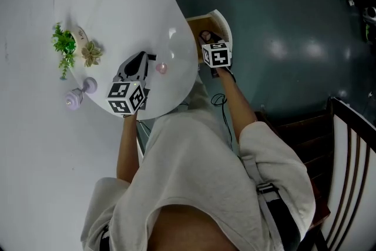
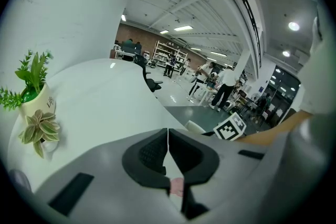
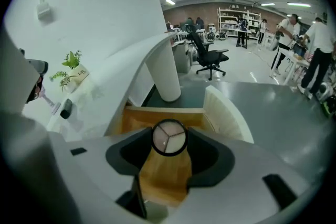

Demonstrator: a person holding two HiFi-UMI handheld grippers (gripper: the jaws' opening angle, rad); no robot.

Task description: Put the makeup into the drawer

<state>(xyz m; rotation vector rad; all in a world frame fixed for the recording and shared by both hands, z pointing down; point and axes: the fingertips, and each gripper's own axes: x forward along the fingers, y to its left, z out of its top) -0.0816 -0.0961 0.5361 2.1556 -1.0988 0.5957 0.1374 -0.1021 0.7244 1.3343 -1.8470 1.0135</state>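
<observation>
Drawer interior partly hidden behind right gripper, compact; pink item half hidden under left gripper.

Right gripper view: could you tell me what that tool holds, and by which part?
The right tool holds a round, black-rimmed makeup compact by opposite sides of its rim, over the drawer.

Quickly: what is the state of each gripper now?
Left gripper: closed, jaws together.
Right gripper: closed on a round compact, above the open drawer.
</observation>
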